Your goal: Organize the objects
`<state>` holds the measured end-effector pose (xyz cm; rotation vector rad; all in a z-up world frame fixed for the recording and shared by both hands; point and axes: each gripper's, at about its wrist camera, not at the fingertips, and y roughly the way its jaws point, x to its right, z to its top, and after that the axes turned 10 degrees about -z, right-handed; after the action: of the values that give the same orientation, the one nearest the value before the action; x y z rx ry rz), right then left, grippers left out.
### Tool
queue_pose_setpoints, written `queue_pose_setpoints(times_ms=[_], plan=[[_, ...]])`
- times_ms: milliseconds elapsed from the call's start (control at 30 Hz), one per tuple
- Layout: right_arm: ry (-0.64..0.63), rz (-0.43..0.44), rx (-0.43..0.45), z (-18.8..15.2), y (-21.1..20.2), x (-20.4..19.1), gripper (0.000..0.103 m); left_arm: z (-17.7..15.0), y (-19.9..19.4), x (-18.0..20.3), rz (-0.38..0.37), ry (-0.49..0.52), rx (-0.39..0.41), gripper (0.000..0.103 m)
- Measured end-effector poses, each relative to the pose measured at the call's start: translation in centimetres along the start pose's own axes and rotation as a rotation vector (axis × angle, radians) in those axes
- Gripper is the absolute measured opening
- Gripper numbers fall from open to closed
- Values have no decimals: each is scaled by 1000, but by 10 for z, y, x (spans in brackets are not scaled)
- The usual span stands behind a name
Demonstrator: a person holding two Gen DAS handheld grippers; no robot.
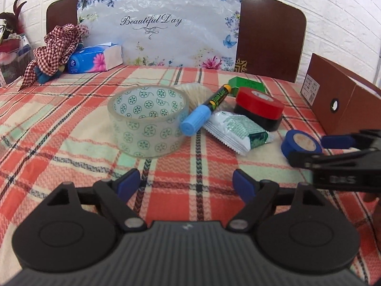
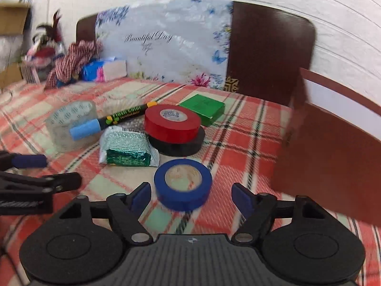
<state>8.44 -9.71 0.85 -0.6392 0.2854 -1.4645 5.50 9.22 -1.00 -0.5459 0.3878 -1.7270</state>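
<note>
A cluster lies on the plaid cloth. A clear tape roll (image 1: pixel 147 121) with green prints sits ahead of my open, empty left gripper (image 1: pixel 187 184). A blue-capped marker (image 1: pixel 204 109) leans on it. Beside it are a green-white packet (image 1: pixel 238 131), a red tape roll (image 1: pixel 259 103) stacked on a black roll (image 1: pixel 266 121), a green box (image 1: pixel 247 84) and a blue tape roll (image 1: pixel 301 144). My right gripper (image 2: pixel 191 196) is open, its fingertips on either side of the blue tape roll (image 2: pixel 183 188), apart from it. The packet (image 2: pixel 127 146), the red roll (image 2: pixel 172 122) and the green box (image 2: pixel 202 108) lie beyond.
A brown cardboard box (image 1: pixel 343 102) stands at the right; it also shows in the right wrist view (image 2: pixel 333 143). A tissue pack (image 1: pixel 95 58) and checked cloth (image 1: pixel 54 47) lie at the back left. A floral bag (image 1: pixel 162 28) leans on the dark headboard (image 1: pixel 269 35).
</note>
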Motion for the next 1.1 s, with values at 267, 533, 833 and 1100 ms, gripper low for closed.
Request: queue_pose_setpoints(times_ms=[267, 533, 833, 1100], plan=[[30, -5, -16, -33, -43, 29, 56, -2, 0, 0, 11, 18, -4, 86], [218, -182, -48, -103, -118, 110, 56, 10, 1, 31, -39, 70, -96, 76], [190, -203, -22, -114, -130, 110, 57, 47, -1, 182, -549, 193, -297, 58], [161, -147, -39, -108, -121, 114, 56, 25, 41, 245, -591, 273, -526, 25]])
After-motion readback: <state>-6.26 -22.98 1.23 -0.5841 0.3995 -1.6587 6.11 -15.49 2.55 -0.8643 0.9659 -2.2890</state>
